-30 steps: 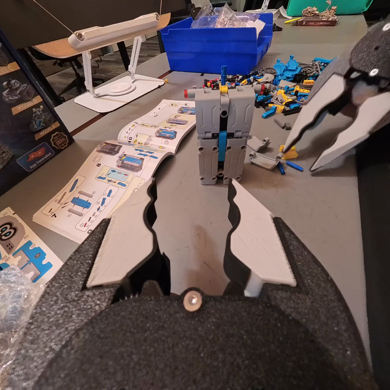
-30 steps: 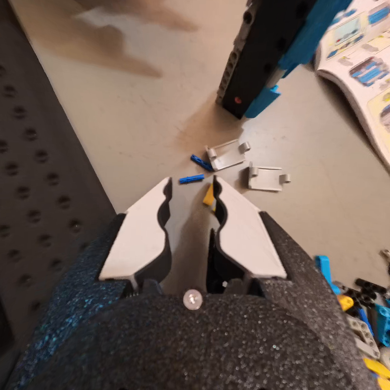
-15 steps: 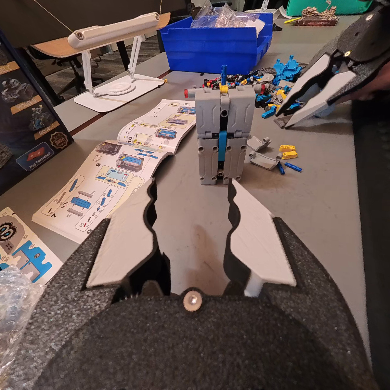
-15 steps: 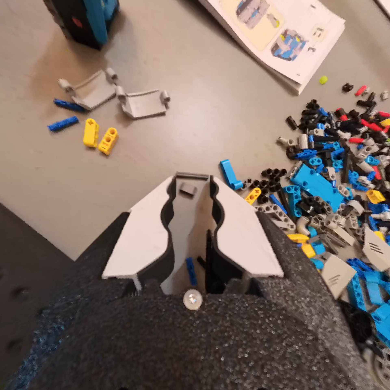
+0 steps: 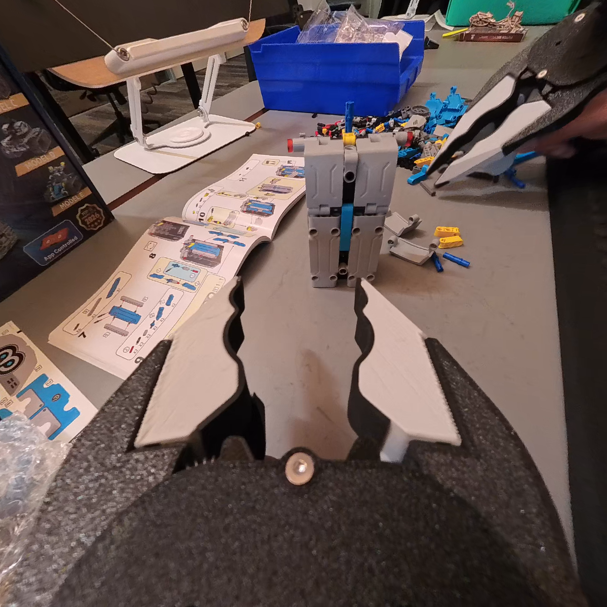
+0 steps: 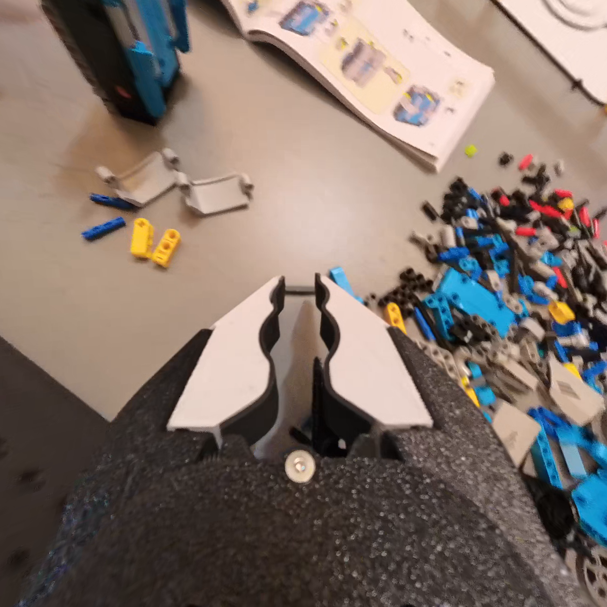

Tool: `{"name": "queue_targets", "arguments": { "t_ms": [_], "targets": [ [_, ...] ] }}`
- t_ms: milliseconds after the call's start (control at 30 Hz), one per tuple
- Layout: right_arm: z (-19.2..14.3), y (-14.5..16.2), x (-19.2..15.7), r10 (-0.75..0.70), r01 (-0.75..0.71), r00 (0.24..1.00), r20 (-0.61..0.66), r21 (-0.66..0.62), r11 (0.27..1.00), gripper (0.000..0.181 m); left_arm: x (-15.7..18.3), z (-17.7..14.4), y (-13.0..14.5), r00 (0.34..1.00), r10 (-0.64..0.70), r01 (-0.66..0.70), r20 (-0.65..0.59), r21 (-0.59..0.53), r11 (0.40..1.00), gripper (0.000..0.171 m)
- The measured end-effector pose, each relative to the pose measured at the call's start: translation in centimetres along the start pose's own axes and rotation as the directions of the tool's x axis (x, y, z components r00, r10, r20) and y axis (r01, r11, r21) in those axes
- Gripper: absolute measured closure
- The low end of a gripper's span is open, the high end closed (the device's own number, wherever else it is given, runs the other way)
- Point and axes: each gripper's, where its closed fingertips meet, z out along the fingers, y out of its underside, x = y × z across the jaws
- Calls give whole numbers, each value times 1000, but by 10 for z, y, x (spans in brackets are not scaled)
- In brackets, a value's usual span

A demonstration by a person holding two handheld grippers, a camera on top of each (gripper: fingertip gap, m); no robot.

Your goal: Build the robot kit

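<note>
While our left gripper gapes empty just short of the upright grey brick model, our right gripper pinches a thin grey plate beside the parts pile. We judge it light, stiff and slick, best held across its edges.

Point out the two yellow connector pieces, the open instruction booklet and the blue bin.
yellow connector pieces point(image 6: 154, 241), right wrist view, on the seam where the pair touch.
instruction booklet point(image 5: 184, 262), left wrist view, on its left-hand page.
blue bin point(image 5: 328, 75), left wrist view, on its front wall.
</note>
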Motion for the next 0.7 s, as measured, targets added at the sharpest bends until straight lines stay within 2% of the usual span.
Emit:
{"name": "queue_targets", "arguments": {
  "t_ms": [133, 233, 333, 400, 567, 667, 700],
  "targets": [
    [18, 0, -6, -107, 103, 993, -44, -70, 992, 180, 0, 0, 0, 1000, 4, -4, 1, 1, 1000, 104],
    [16, 7, 6, -52, 46, 997, -55, -99, 994, 177, 1, 0, 0, 1000, 7, -7, 2, 2, 1000, 104],
    [7, 24, 40, -21, -9, 983, -185, -159, 987, 180, 0, 0, 0, 1000, 6, -6, 2, 2, 1000, 104],
    [1, 25, 49, 10, -40, 978, -207, -140, 989, 181, 0, 0, 0, 1000, 5, -5, 2, 1, 1000, 104],
    [0, 6, 35, 33, -41, 987, -155, -47, 998, 181, 0, 0, 0, 1000, 5, -5, 1, 1, 1000, 104],
    [9, -3, 9, 30, -30, 999, -34, -21, 999, 177, 0, 0, 0, 1000, 5, -5, 1, 0, 1000, 104],
    [11, -5, 10, 15, -16, 998, -56, -24, 1000, 177, 0, 0, 0, 1000, 4, -4, 1, -1, 1000, 104]
  ]
}}
